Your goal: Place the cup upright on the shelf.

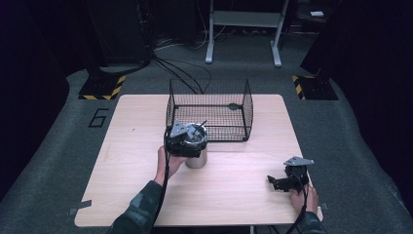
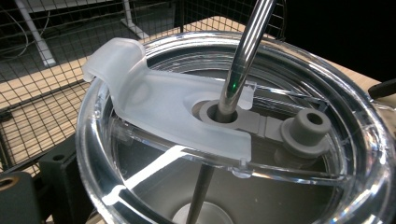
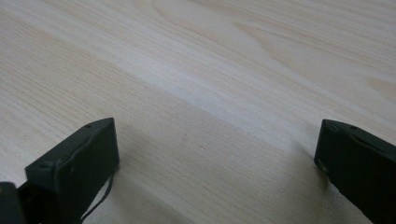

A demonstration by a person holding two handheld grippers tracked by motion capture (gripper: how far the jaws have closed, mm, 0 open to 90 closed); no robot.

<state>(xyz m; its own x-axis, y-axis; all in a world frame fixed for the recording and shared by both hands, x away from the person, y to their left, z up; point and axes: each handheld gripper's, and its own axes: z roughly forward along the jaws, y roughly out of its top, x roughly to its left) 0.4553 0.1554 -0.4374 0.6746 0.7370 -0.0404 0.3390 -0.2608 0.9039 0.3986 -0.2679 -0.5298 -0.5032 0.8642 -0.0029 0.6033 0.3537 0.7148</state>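
Nearest the person, the right gripper [image 1: 278,182] rests on the bare wooden table [image 1: 234,195] at its front right, its jaws spread wide with nothing between them; in the right gripper view they frame plain wood grain. Farther in, the left gripper [image 1: 187,141] sits over the top of a stainless steel tumbler [image 1: 197,158] that stands upright left of the table's middle, just in front of the wire basket [image 1: 210,109]. The left gripper view looks straight down on the tumbler's clear plastic lid [image 2: 355,121], with its frosted flip tab [image 2: 154,100], a grey stopper [image 2: 306,133] and a metal straw [image 2: 243,56] through the hole. One jaw shows low at the left beside the rim, but I cannot tell whether the jaws pinch the cup. The steel wall likely feels stiff, smooth and slippery, with some weight; the lid and straw may pull loose, so a grip across the body just under the rim looks safer than on either of them.
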